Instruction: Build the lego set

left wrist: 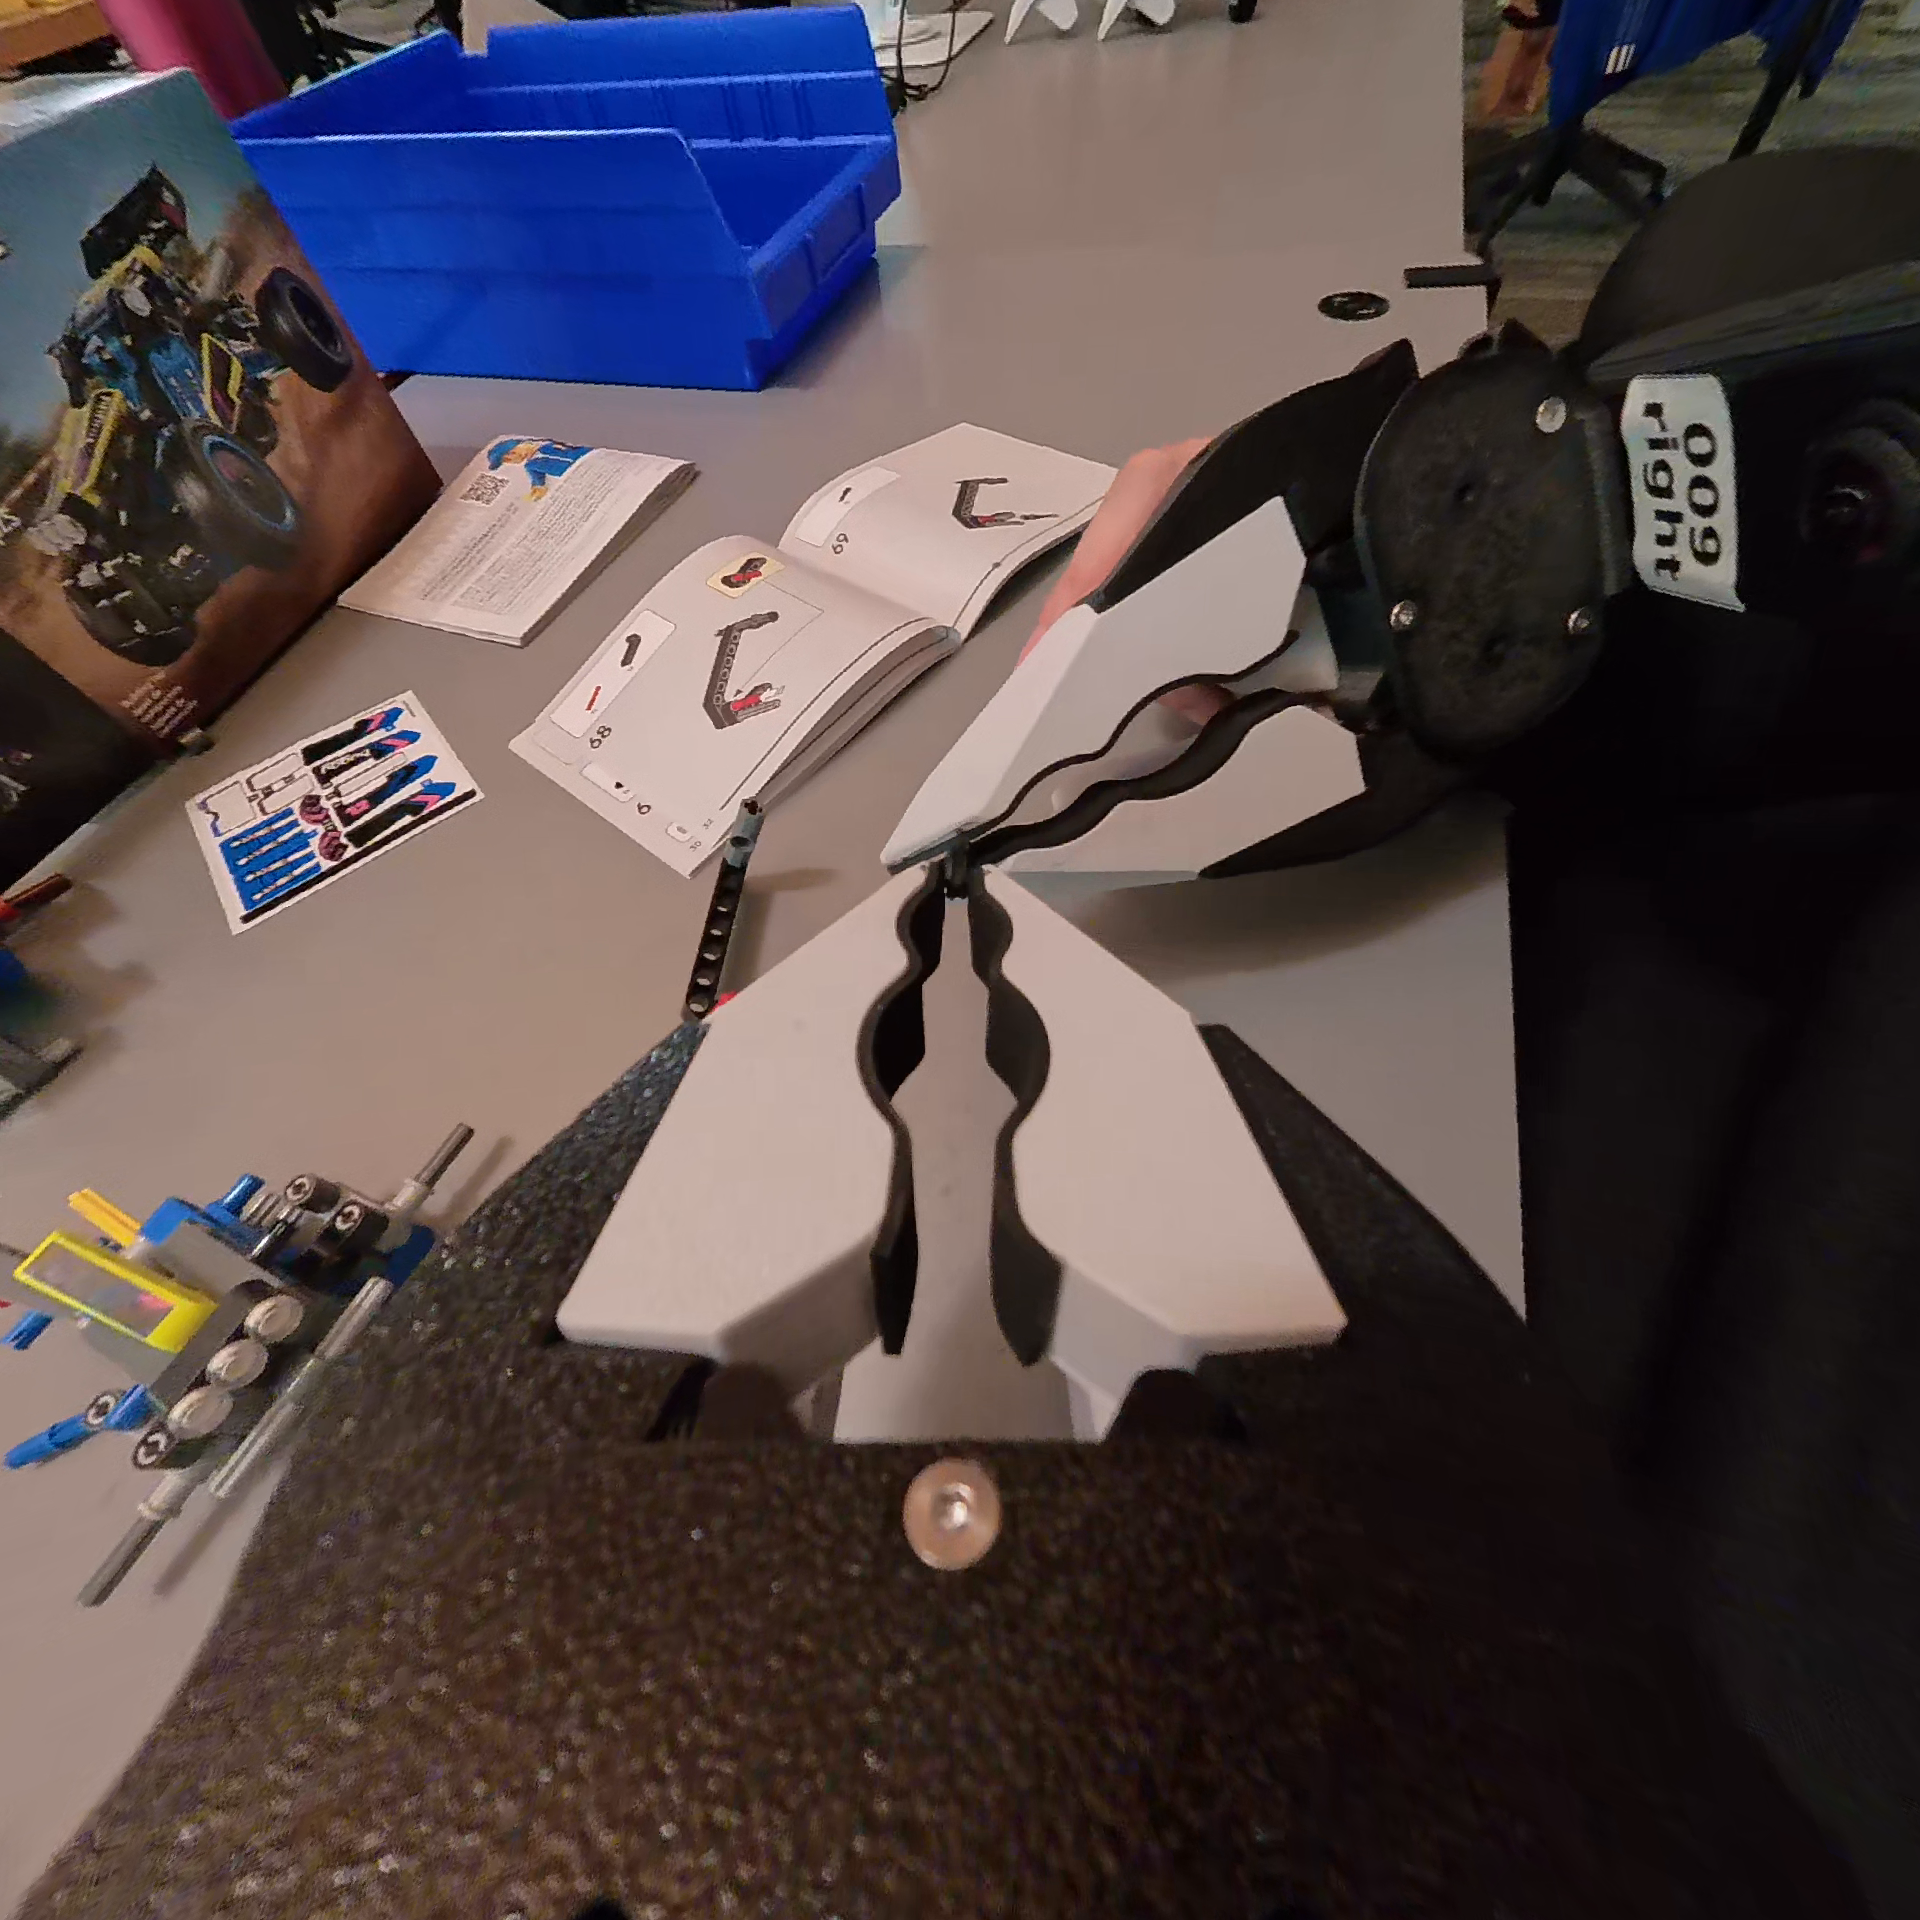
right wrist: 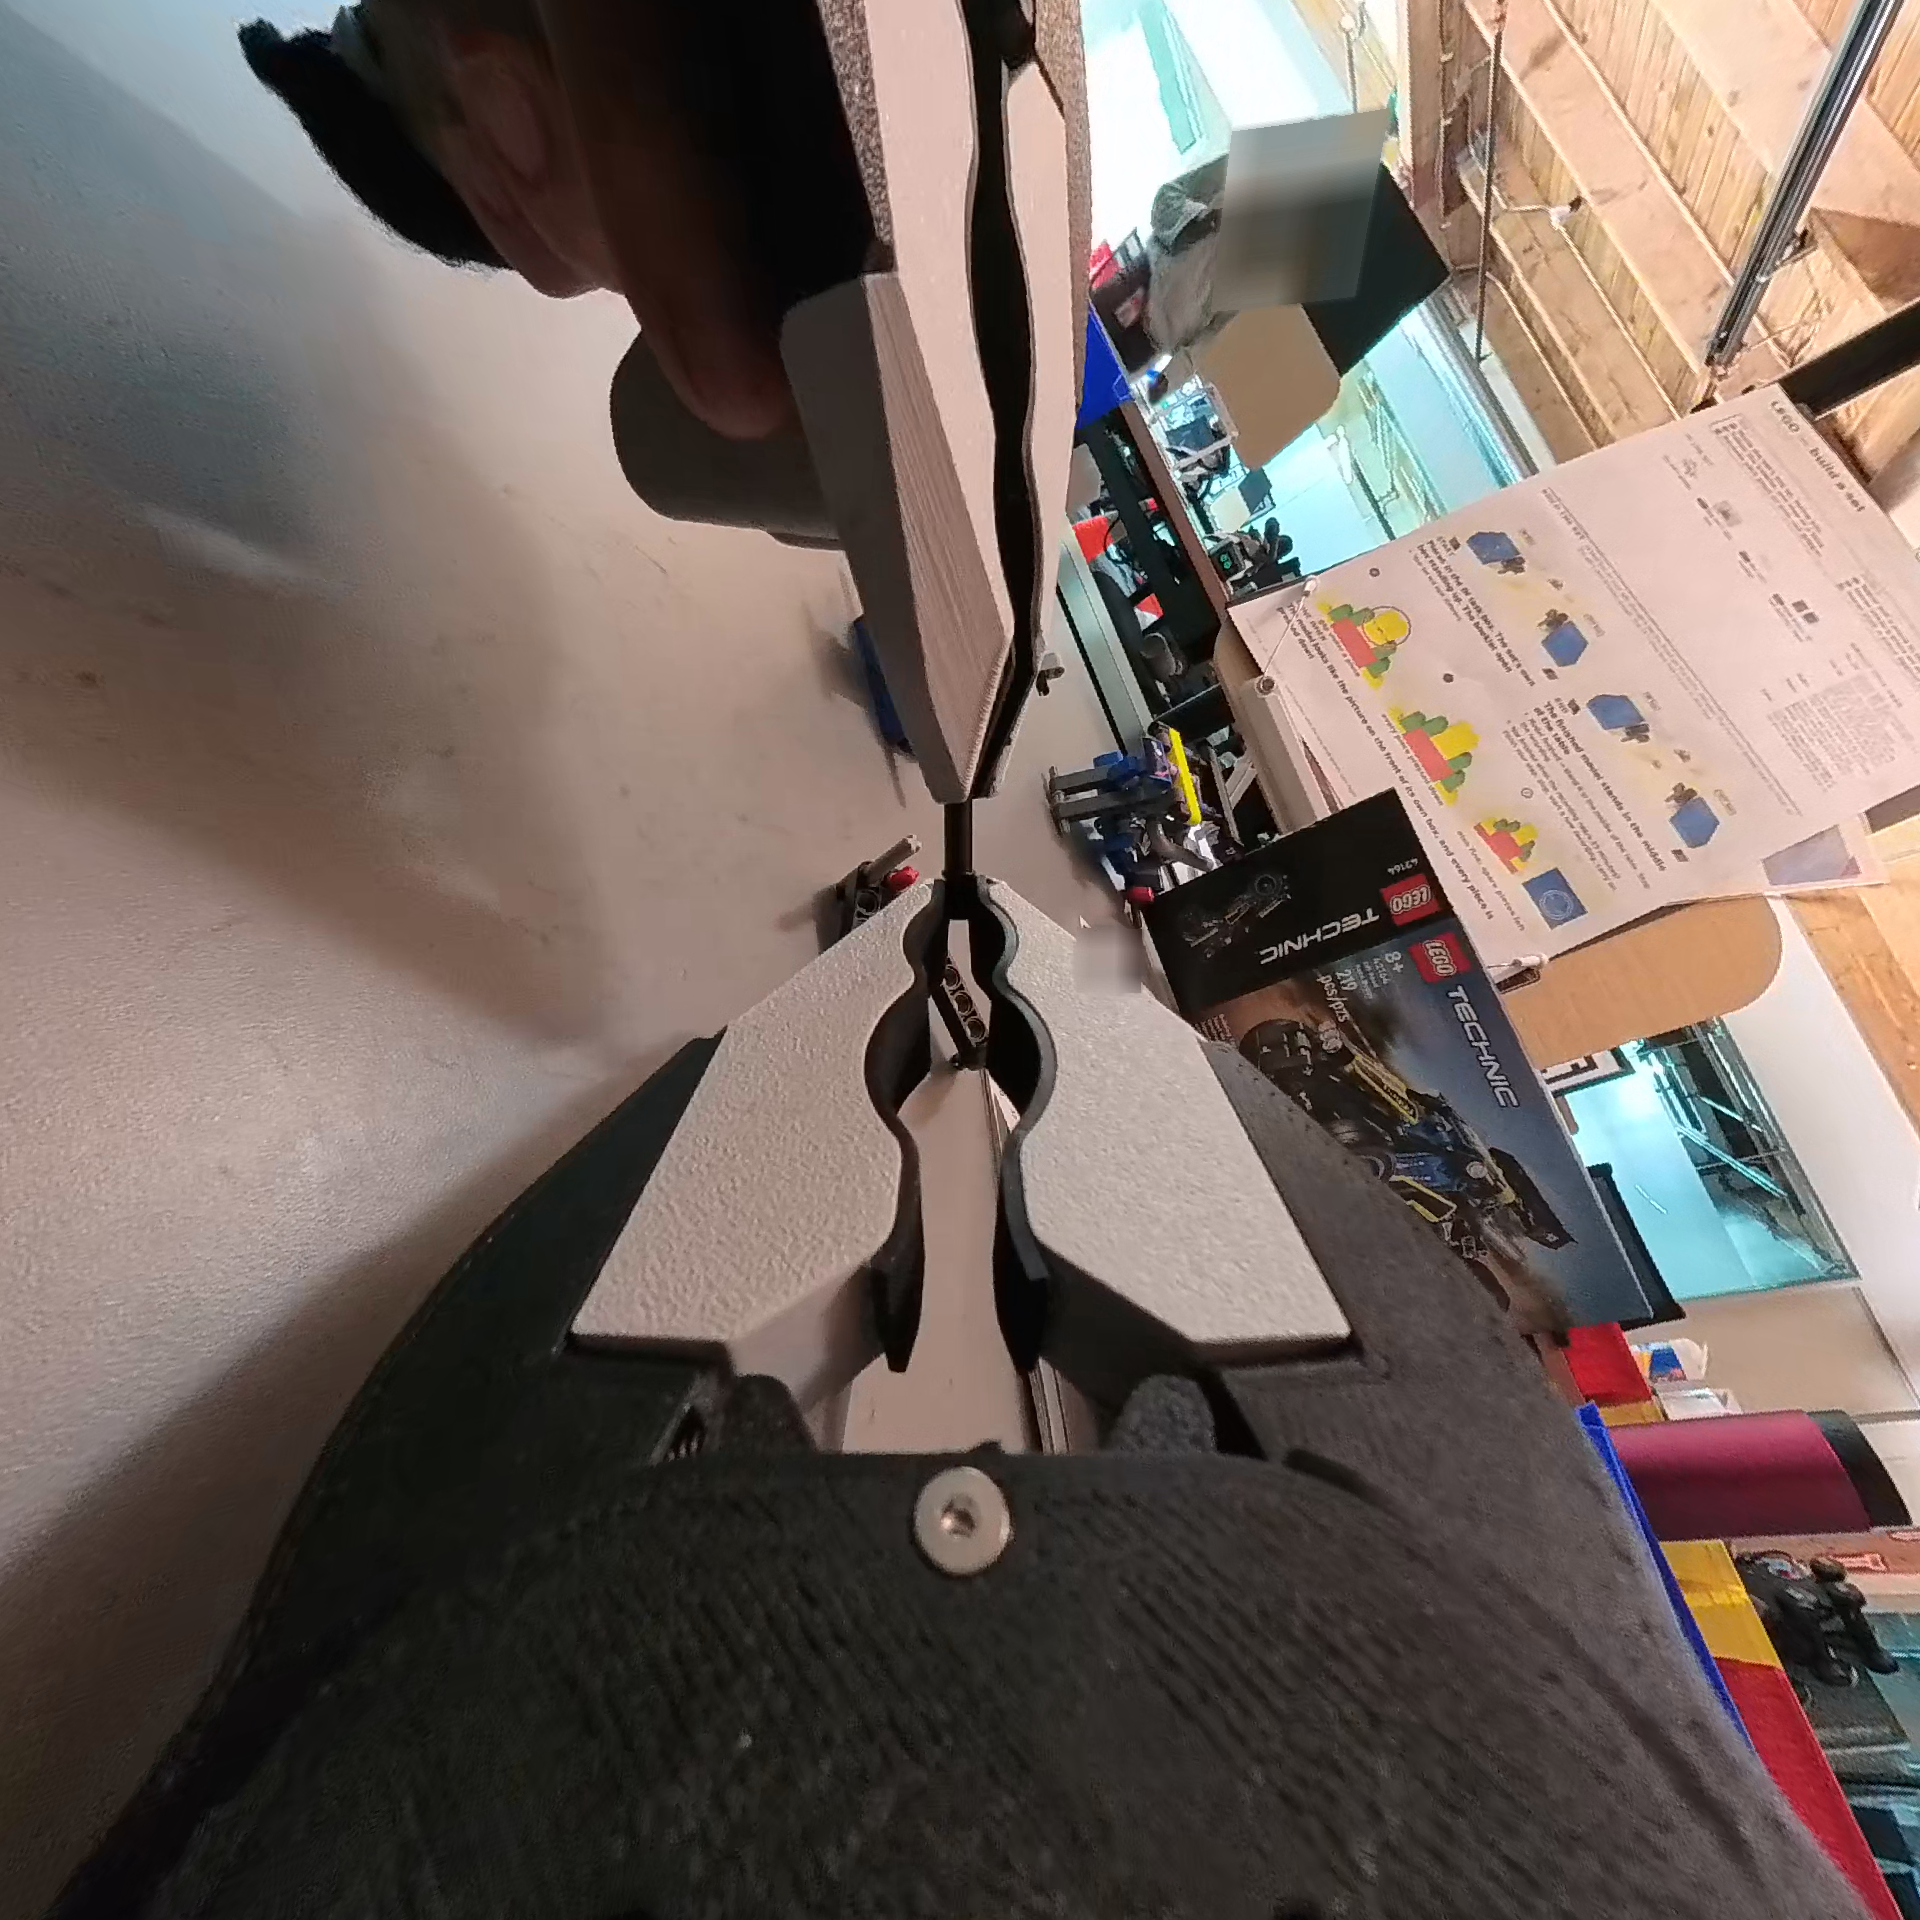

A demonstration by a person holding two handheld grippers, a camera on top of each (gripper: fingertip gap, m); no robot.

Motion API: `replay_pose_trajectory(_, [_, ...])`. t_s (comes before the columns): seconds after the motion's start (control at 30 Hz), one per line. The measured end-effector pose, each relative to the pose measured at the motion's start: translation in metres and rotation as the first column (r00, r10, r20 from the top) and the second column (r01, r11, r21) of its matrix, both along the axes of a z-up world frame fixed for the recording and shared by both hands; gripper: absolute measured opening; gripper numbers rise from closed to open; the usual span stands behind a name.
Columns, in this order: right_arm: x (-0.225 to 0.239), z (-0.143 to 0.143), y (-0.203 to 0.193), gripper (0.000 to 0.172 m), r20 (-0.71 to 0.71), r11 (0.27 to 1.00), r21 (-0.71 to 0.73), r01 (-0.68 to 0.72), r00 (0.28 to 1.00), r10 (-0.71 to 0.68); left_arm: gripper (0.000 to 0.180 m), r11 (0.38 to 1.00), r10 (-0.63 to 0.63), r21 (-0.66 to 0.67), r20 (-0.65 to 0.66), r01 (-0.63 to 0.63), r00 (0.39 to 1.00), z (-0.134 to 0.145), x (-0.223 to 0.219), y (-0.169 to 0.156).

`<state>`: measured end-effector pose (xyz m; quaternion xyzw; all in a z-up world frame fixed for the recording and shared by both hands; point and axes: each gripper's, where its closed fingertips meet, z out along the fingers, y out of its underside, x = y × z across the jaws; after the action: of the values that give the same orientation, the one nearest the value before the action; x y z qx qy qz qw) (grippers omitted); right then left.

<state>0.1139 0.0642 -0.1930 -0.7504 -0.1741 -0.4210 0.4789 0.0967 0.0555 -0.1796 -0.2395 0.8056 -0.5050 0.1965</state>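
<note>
Grey tabletop (left wrist: 1091,260) fills the left wrist view, and over it we see our left gripper (left wrist: 948,883) with its jaws drawn together at the tips, pinching a thin black pin (left wrist: 951,871). Our right gripper (left wrist: 940,852) meets it tip to tip from the right, its jaws likewise closed. Just left of the fingertips a black holed beam (left wrist: 717,935) lies on the table below an open instruction booklet (left wrist: 748,665). A sticker sheet (left wrist: 332,810), a closed booklet (left wrist: 530,540), a blue bin (left wrist: 582,208), a model box (left wrist: 166,416) and a partly built blue and grey model (left wrist: 197,1309) lie further left.

From the right wrist view, we find our right gripper (right wrist: 961,896) closed on a small black holed beam (right wrist: 961,1003), which sits between its pads. The black pin (right wrist: 958,836) runs from that beam up into the closed tips of the left gripper (right wrist: 966,795). The model box (right wrist: 1403,1039) stands to the right, near the model (right wrist: 1132,790).
</note>
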Motion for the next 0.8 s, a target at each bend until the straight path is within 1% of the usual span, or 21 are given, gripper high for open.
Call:
replay_pose_trajectory(0.1, [0.0001, 0.0006, 0.0002, 0.001, 0.003, 1.0, 0.003, 0.0, 1.0, -0.001, 0.001, 1.0, -0.002, 0.001, 0.004, 0.002, 1.0, 0.0, 0.0, 0.0005])
replay_pose_trajectory(0.17, [-0.0004, -0.0003, 0.0007, 0.001, -0.001, 1.0, -0.001, -0.004, 1.0, 0.004, 0.004, 1.0, -0.003, 0.009, -0.002, 0.003, 1.0, -0.0019, -0.0004, 0.0005])
replay_pose_trajectory(0.27, [-0.0005, -0.0014, 0.0011, 0.001, 0.006, 1.0, -0.009, -0.003, 1.0, 0.003, 0.001, 1.0, 0.003, 0.018, 0.01, -0.003, 1.0, -0.0033, 0.0006, 0.0002])
replay_pose_trajectory(0.37, [0.0003, -0.0026, 0.0009, 0.0, 0.003, 1.0, -0.014, -0.001, 1.0, 0.001, 0.001, 1.0, 0.01, 0.024, 0.013, -0.011, 1.0, -0.0052, 0.0023, -0.0001])
replay_pose_trajectory(0.43, [-0.001, -0.0022, 0.0018, 0.001, -0.002, 1.0, -0.01, -0.007, 1.0, 0.007, 0.004, 0.999, 0.008, 0.033, 0.01, -0.008, 1.0, -0.0071, 0.0026, -0.0015])
replay_pose_trajectory(0.5, [0.0006, -0.0028, 0.0012, 0.001, 0.007, 1.0, -0.015, 0.002, 1.0, -0.002, 0.001, 0.998, 0.01, 0.055, 0.024, -0.012, 1.0, -0.0082, 0.0039, -0.0018])
replay_pose_trajectory(0.57, [0.0013, -0.0019, 0.0003, 0.0, -0.004, 1.0, -0.006, 0.004, 1.0, -0.004, 0.001, 0.998, 0.01, 0.065, 0.04, -0.013, 0.999, -0.0073, 0.0045, -0.0029])
replay_pose_trajectory(0.8, [0.0019, -0.0029, 0.001, 0.0, 0.001, 1.0, -0.015, 0.004, 1.0, -0.004, 0.001, 0.996, 0.004, 0.085, 0.036, -0.007, 0.999, -0.0095, 0.0046, -0.0025])
